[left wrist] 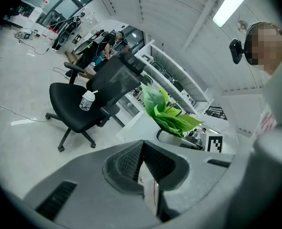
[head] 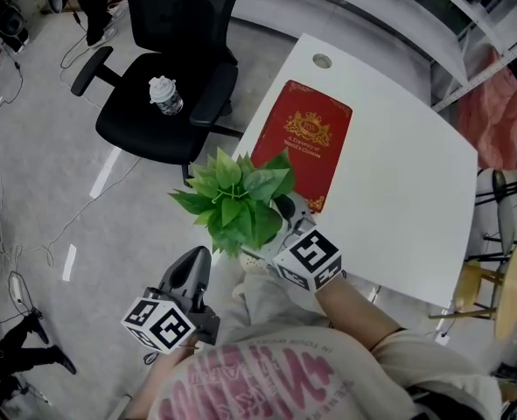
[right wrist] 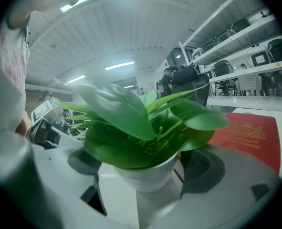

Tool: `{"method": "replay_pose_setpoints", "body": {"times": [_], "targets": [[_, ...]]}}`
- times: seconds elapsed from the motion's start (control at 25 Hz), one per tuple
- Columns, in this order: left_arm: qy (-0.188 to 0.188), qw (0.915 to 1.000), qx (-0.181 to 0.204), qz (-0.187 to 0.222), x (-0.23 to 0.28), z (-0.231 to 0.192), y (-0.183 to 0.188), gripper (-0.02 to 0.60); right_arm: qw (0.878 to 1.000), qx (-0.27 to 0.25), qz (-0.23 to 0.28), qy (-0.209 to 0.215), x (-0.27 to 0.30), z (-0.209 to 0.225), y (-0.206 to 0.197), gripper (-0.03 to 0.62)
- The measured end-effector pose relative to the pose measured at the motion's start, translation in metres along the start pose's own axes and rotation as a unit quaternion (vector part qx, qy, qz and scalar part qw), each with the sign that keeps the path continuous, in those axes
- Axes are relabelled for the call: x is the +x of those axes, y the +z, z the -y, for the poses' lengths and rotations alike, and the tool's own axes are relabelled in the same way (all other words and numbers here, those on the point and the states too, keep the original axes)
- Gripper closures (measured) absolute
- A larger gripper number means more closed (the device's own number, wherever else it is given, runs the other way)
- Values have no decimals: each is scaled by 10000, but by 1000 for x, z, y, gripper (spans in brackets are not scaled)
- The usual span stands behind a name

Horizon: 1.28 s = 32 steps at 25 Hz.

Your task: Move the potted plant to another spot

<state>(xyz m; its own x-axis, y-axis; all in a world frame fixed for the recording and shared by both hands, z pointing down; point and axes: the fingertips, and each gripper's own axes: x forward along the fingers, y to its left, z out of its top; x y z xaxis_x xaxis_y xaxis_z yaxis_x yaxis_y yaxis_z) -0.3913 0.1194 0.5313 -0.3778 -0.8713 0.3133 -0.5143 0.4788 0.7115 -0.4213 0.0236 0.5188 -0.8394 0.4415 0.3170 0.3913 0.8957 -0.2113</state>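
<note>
The potted plant (head: pixel 236 201) has broad green leaves in a small white pot (right wrist: pixel 148 175). In the head view it is at the near left edge of the white table (head: pixel 398 173), and its leaves hide whether the pot rests on the table. My right gripper (head: pixel 271 234) is shut on the pot, with one pad on each side of it (right wrist: pixel 145 178). My left gripper (head: pixel 192 268) is low and to the left, off the table and over the floor. It is shut on nothing (left wrist: pixel 143 165). The left gripper view shows the plant (left wrist: pixel 168 112) ahead to the right.
A red book (head: pixel 306 138) lies on the table just beyond the plant. A black office chair (head: pixel 166 103) with a plastic bottle (head: pixel 165 95) on its seat stands left of the table. At the right are a wooden stool (head: pixel 494 287) and shelving.
</note>
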Motion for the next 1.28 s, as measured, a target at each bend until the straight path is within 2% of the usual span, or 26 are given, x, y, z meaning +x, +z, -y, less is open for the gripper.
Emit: {"method": "replay_pose_setpoints", "body": {"times": [0.2, 0.68, 0.92, 1.28], "targets": [[-8, 10000, -17, 8, 1, 6, -10, 578, 10000, -48, -50, -21, -10, 1, -8, 97], [-73, 10000, 20, 25, 5, 4, -2, 578, 9999, -17, -87, -141, -7, 4, -8, 97], [-144, 9999, -23, 48, 2, 8, -2, 578, 9996, 169, -177, -149, -7, 5, -15, 97], [-339, 9993, 88, 129, -4, 22, 4, 578, 9974, 144, -482, -523, -19, 10, -24, 97]]}}
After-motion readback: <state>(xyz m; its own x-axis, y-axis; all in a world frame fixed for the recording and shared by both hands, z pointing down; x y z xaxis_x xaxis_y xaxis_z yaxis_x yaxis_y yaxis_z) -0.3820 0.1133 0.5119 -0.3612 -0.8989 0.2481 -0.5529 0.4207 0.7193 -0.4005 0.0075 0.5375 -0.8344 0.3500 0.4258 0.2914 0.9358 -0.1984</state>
